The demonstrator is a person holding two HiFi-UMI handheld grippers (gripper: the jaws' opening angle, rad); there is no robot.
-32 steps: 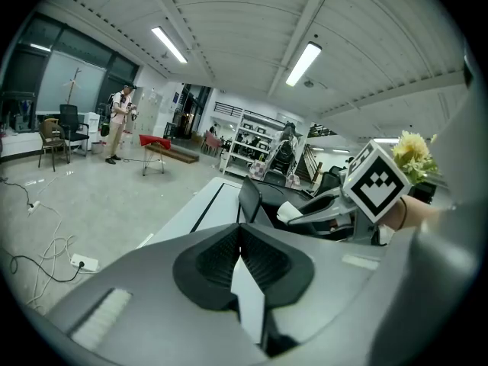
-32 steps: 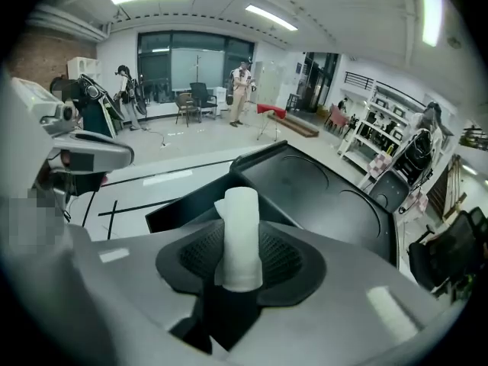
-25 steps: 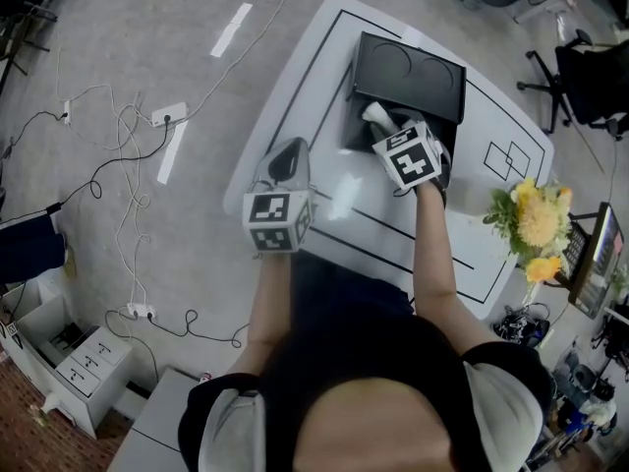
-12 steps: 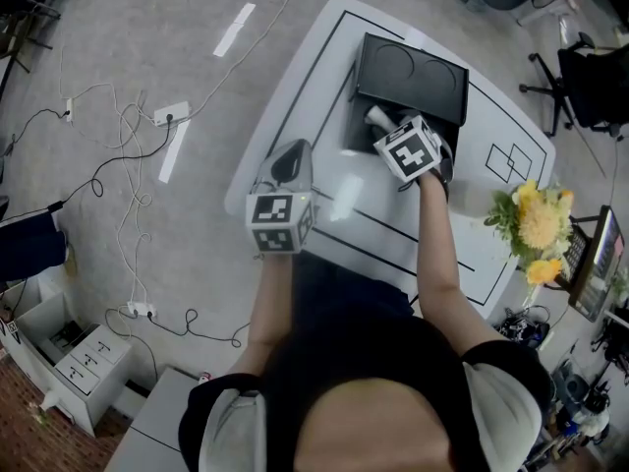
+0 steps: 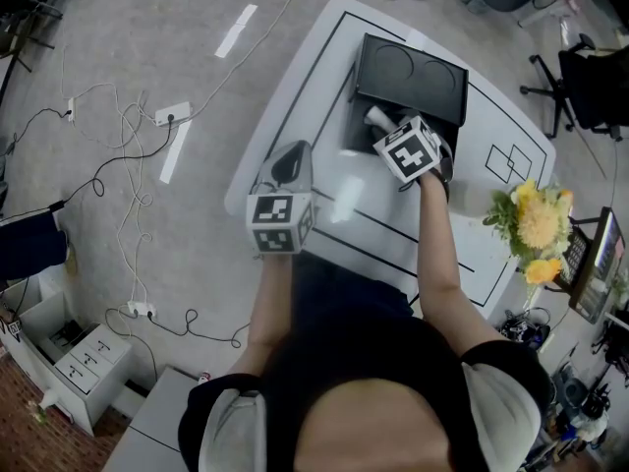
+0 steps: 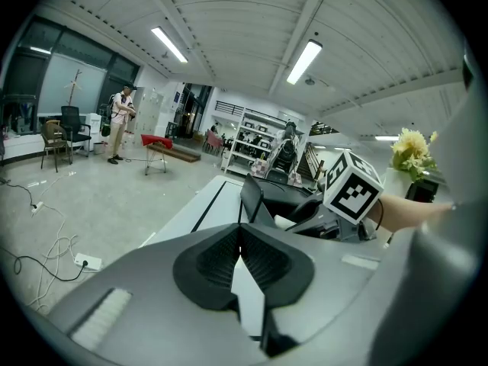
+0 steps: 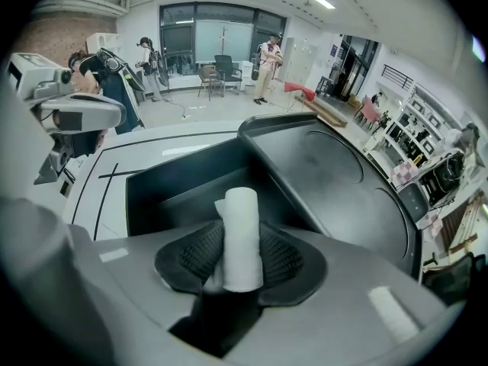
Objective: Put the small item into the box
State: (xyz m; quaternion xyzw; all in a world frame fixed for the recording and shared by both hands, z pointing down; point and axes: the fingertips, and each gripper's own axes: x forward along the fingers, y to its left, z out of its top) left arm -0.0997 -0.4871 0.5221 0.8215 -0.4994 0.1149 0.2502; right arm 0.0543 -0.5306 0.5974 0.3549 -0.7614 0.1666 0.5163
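One white roll [image 7: 242, 227] is sitting between the fingers of the right gripper [image 7: 242, 254], with its long axis running along them. These fingers have just been opening slightly and are touching the roll on both sides. The roll is hanging directly above the open cavity of the black box [image 7: 152, 197]. The left gripper [image 6: 240, 261], fingers together and empty, is holding off beside the box.

The box [image 5: 362, 134] is open from above, but its raised lid [image 5: 411, 77] walls off the far side. Bare table [image 5: 295, 96] lies left; flowers [image 5: 536, 222] crowd the right edge.
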